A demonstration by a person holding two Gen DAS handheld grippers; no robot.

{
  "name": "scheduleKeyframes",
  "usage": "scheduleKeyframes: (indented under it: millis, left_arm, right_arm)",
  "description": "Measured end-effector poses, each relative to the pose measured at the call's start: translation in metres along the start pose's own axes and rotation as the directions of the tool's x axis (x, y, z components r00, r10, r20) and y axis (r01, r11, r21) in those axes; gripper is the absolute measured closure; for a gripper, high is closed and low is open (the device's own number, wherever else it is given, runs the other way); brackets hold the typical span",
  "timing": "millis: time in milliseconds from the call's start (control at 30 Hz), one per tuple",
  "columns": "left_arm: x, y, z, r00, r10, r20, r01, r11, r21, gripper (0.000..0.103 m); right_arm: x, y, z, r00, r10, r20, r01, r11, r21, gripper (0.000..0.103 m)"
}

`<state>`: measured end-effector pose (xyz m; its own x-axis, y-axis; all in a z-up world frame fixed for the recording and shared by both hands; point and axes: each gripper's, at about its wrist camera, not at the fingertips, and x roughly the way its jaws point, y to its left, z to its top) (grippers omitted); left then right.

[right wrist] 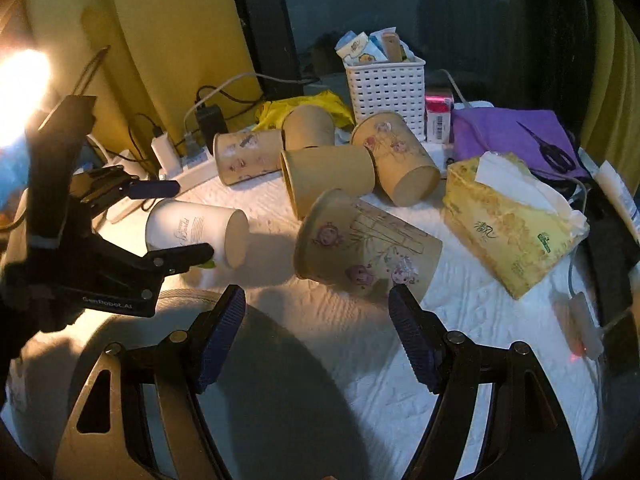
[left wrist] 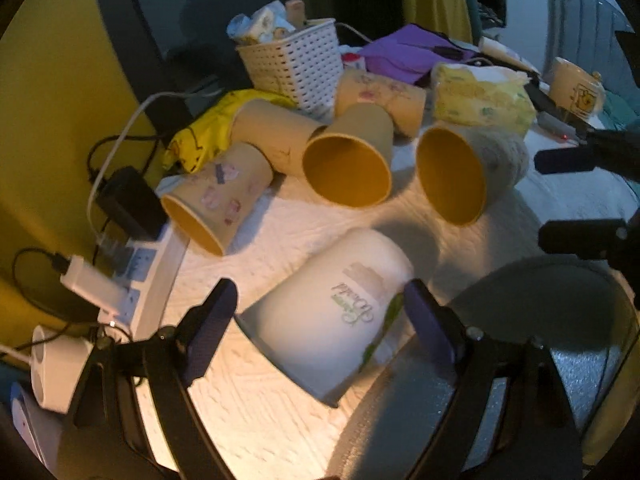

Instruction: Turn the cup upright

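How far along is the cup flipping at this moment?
Nothing looks done: every cup in view lies on its side. In hand: the open left gripper brackets the white cup, fingers either side, not visibly clamped. The open right gripper hovers just short of the floral cup. Left: grip, tip upright, then the brown cups behind.

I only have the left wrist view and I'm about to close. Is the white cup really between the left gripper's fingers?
Observer: Yes. In the right wrist view, the left gripper has one finger on each side of the white cup, which lies on its side. I can't tell if they touch.
Operator: And the right gripper?
Observer: The right gripper is open and empty, just short of a floral cup lying on its side.
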<state>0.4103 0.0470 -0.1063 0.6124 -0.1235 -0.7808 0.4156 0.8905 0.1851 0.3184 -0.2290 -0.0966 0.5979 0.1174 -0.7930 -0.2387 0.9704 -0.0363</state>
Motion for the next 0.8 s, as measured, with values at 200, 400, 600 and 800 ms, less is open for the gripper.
scheduleKeyframes:
  millis: [200,400,600,800]
  left_arm:
    - [0.006,-0.007,0.000,0.994,-0.069,-0.083,0.077,0.992,0.100,0.017]
    - [0.016,-0.017,-0.004,0.987,-0.103,-0.122,0.117,0.987,0.107,0.032]
    - [0.008,-0.019,-0.006,0.984,-0.148,-0.104,0.154,0.987,0.053,0.034]
    - [-0.017,-0.029,-0.006,0.975,-0.204,-0.083,0.207,0.978,0.027,0.034]
  right_arm:
    - [0.004,-0.003,-0.002,1.000,0.010,-0.008,-0.010,1.000,0.000,0.026]
    - [0.005,-0.005,-0.006,1.000,0.014,-0.011,-0.013,1.000,0.019,0.026]
    - [0.000,-0.005,-0.008,1.000,0.007,-0.009,-0.006,1.000,0.018,0.026]
    - [-0.018,-0.004,-0.013,1.000,-0.006,0.014,0.006,1.000,0.019,0.026]
